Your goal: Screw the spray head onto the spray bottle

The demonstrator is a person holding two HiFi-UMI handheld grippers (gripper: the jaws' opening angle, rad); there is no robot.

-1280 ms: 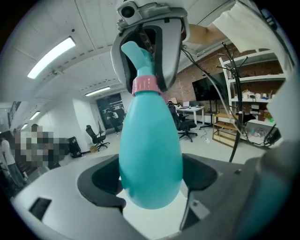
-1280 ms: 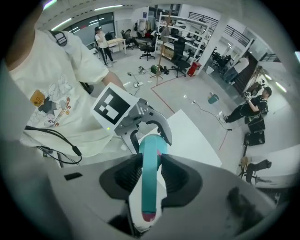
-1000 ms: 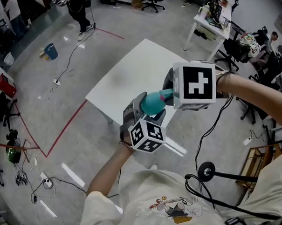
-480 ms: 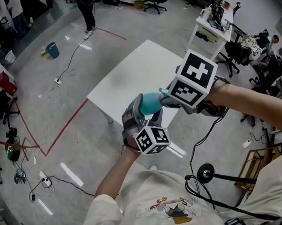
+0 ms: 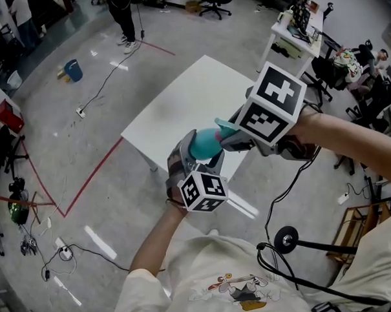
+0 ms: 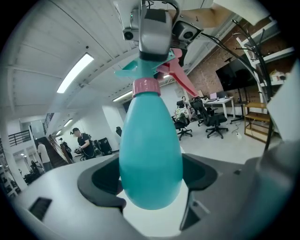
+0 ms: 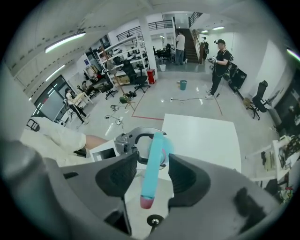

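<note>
My left gripper [image 5: 205, 156] is shut on the teal spray bottle [image 5: 203, 144], holding it in the air above the table's near edge. In the left gripper view the bottle [image 6: 150, 150] stands between the jaws. A pink collar [image 6: 146, 87] and the teal spray head [image 6: 149, 65] with its pink trigger sit on top. My right gripper [image 5: 232, 135] reaches in from the right around the spray head [image 5: 224, 126]. In the right gripper view the spray head [image 7: 151, 164] lies between the jaws with a gap on each side. Those jaws are opening.
A white table [image 5: 185, 100] stands below and beyond the grippers on a grey floor marked with red tape [image 5: 91, 173]. Cables and a blue bucket [image 5: 71, 70] lie at the left. Office chairs and desks [image 5: 295, 30] crowd the back right. A person stands at the far back.
The right gripper has rolled at the spray head, so its marker cube now tilts, and it has risen a little. The left gripper with the bottle has barely shifted.
</note>
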